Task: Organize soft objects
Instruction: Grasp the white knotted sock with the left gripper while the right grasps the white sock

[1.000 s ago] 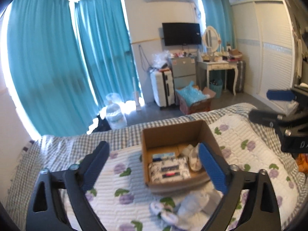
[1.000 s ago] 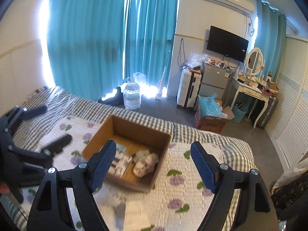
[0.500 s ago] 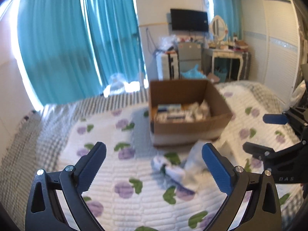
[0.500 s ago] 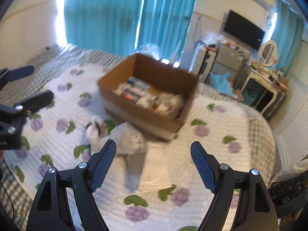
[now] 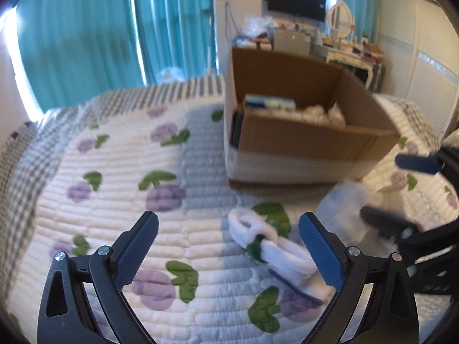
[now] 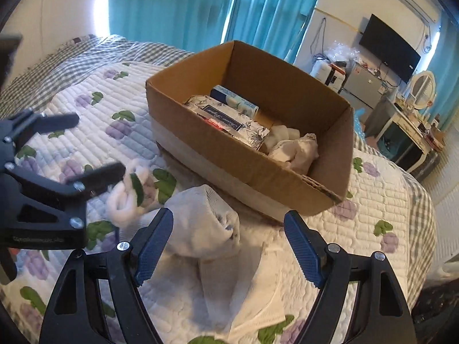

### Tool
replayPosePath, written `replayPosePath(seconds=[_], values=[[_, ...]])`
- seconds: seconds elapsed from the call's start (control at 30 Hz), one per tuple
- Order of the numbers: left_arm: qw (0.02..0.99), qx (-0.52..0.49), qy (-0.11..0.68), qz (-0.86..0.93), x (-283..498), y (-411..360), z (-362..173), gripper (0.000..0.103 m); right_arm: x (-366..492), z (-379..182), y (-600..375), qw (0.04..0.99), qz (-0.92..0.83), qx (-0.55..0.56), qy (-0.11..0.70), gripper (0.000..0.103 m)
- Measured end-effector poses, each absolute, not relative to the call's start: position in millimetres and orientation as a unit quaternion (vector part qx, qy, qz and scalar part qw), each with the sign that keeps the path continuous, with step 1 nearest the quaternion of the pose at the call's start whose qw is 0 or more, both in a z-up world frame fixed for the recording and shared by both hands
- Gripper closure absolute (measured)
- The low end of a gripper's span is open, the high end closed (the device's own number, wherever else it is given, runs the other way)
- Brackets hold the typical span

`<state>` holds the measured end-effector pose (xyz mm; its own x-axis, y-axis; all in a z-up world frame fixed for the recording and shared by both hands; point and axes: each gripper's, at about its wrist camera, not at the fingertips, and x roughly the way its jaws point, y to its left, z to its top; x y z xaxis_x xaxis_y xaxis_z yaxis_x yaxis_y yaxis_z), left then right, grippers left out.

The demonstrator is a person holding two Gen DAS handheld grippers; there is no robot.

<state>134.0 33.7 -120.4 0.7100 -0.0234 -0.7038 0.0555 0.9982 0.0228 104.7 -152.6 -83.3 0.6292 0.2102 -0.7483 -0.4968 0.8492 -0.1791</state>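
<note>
An open cardboard box (image 6: 330,183) stands on the quilted bed; it holds tissue packs (image 6: 229,120) and white soft items (image 6: 295,149). It also shows in the left wrist view (image 5: 309,143). A white fluffy band with a green tie (image 5: 266,243) lies on the quilt in front of the box, just ahead of my left gripper (image 5: 228,242), which is open and empty. A white mesh bundle (image 6: 203,226) lies between the fingers of my right gripper (image 6: 228,239), which is open and low over it. The fluffy band (image 6: 126,197) lies left of that bundle.
The bed has a white quilt with purple and green prints (image 5: 114,200) and a checked border. Beyond it are teal curtains (image 5: 114,28), a TV (image 5: 295,0), a dressing table (image 5: 352,51) and a white wardrobe (image 5: 430,66). A flat white cloth (image 6: 258,295) lies near the right gripper.
Both grippers have come down and forward toward the soft items in front of the box. The box and the items now look much larger. Both stay open.
</note>
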Motion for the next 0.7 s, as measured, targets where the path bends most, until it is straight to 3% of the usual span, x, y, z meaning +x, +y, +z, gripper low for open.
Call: replayPosePath(seconds=[0.2, 0.27, 0.3, 0.4, 0.7], values=[[0.902, 0.016, 0.429, -0.037, 149, 26, -156, 0.027, 108, -87, -160, 0.888, 0.202, -0.184, 0.370, 0.023], [0.896, 0.004, 0.441, -0.052, 152, 22, -163, 0.041, 108, -84, -164, 0.891, 0.203, -0.178, 0.366, 0.023], [0.893, 0.005, 0.445, -0.060, 152, 20, -166, 0.056, 108, -84, -166, 0.891, 0.204, -0.175, 0.365, 0.023], [0.891, 0.019, 0.448, -0.067, 148, 15, -169, 0.070, 109, -81, -169, 0.894, 0.202, -0.166, 0.363, 0.023], [0.910, 0.010, 0.413, -0.045, 120, 36, -135, 0.072, 110, -77, -154, 0.886, 0.229, -0.163, 0.368, 0.023]])
